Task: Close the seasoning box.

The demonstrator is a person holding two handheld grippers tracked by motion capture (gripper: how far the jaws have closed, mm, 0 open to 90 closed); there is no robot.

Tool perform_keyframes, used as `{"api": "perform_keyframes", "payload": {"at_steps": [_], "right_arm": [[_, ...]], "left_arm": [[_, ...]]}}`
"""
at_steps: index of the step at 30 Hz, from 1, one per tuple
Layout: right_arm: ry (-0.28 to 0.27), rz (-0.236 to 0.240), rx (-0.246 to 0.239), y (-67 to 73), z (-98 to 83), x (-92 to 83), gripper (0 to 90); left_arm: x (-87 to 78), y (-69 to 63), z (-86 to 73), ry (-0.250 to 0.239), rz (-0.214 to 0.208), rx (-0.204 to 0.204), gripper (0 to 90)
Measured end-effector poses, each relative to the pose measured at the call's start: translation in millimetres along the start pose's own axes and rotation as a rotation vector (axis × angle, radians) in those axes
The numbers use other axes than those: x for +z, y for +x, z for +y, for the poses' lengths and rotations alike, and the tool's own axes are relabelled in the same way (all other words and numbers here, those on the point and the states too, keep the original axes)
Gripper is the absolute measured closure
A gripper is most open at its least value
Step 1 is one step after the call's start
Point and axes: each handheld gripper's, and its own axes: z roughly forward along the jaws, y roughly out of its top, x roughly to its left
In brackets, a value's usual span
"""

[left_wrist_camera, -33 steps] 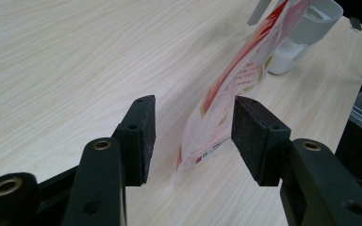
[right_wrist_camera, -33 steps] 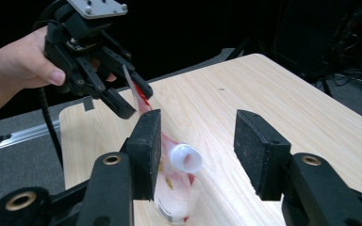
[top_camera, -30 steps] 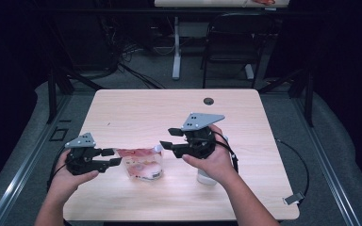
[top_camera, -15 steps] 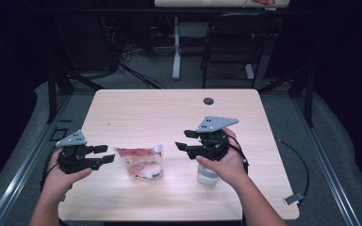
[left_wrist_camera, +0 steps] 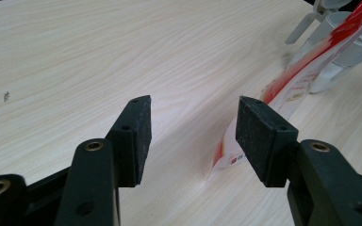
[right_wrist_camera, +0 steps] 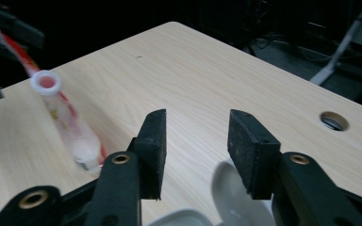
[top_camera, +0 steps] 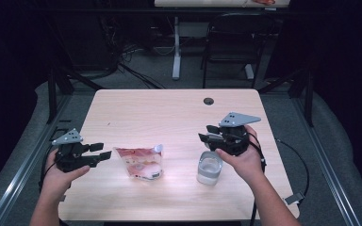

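Note:
A red-and-white spouted pouch [top_camera: 139,162] lies flat on the light wooden table [top_camera: 169,113], near the front. My left gripper [top_camera: 102,154] hovers just left of the pouch; its jaws have just been opening and stand open with nothing between them. In the left gripper view the pouch [left_wrist_camera: 287,84] lies past the right pad of the left gripper [left_wrist_camera: 193,113]. A clear container [top_camera: 209,168] stands right of the pouch. My right gripper [top_camera: 206,137] is above and behind it; its jaws have just been closing a little and hold nothing. In the right gripper view, the right gripper [right_wrist_camera: 195,127] points at the pouch's white spout [right_wrist_camera: 47,82].
A round cable hole [top_camera: 209,101] sits near the table's far edge. The container's pale rim [right_wrist_camera: 231,188] shows under the right jaws. A chair [top_camera: 231,47] and a desk leg [top_camera: 176,52] stand on the floor beyond the table.
The right hand has moved right, uncovering the clear container. The left gripper has drawn slightly left, off the pouch, and its jaws have spread wider.

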Motion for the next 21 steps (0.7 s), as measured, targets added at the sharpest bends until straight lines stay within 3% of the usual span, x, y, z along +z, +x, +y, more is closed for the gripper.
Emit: {"api": "perform_keyframes", "payload": {"at_steps": [6, 13, 17, 21], "right_arm": [[-0.009, -0.056, 0.035, -15.1, -4.1, -6.5, 66.7], [-0.031, -0.120, 0.048, -22.8, -4.4, -12.5, 84.6], [-0.017, -0.153, 0.082, -33.0, -7.0, -10.1, 90.0], [0.000, -0.163, 0.105, -38.9, -10.5, -7.2, 90.0]], "left_arm": [[1.2, 1.1, -0.4, -0.001, -0.004, -0.001, 46.4], [2.2, 1.3, -0.7, 0.000, -0.006, -0.003, 46.4], [2.5, 1.9, -1.4, 0.003, -0.006, -0.007, 46.4], [3.0, 2.8, -2.0, 0.004, -0.006, -0.014, 46.4]]}}
